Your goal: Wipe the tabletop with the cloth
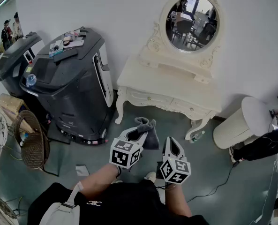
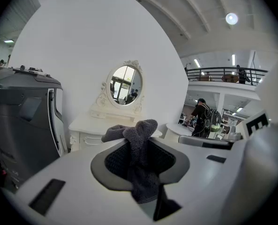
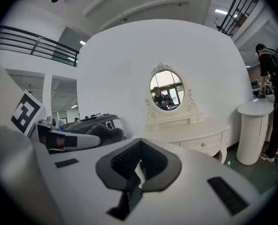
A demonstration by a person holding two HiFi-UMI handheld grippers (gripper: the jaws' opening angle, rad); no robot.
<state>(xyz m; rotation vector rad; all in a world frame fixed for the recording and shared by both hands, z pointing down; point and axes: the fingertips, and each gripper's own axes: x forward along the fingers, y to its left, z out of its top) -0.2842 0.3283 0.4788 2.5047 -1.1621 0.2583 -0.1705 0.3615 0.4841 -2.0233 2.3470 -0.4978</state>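
Note:
A grey cloth point(image 1: 147, 131) hangs from my left gripper point(image 1: 139, 134), which is shut on it and held over the floor just in front of the cream dressing table point(image 1: 148, 78). In the left gripper view the cloth point(image 2: 139, 142) bunches above the jaws and trails down between them, with the left gripper point(image 2: 139, 163) aimed at the table point(image 2: 89, 124). My right gripper point(image 1: 173, 144) hovers beside the left one, jaws together and nothing held. The right gripper point(image 3: 138, 167) also faces the table point(image 3: 197, 131).
An oval mirror point(image 1: 191, 17) stands on the table's back. A large black machine point(image 1: 73, 88) stands to the left, with a wicker basket point(image 1: 33, 144) beside it. A white round pedestal point(image 1: 244, 123) and a person point(image 1: 265, 144) are at the right. A bottle point(image 1: 198, 136) lies by the table leg.

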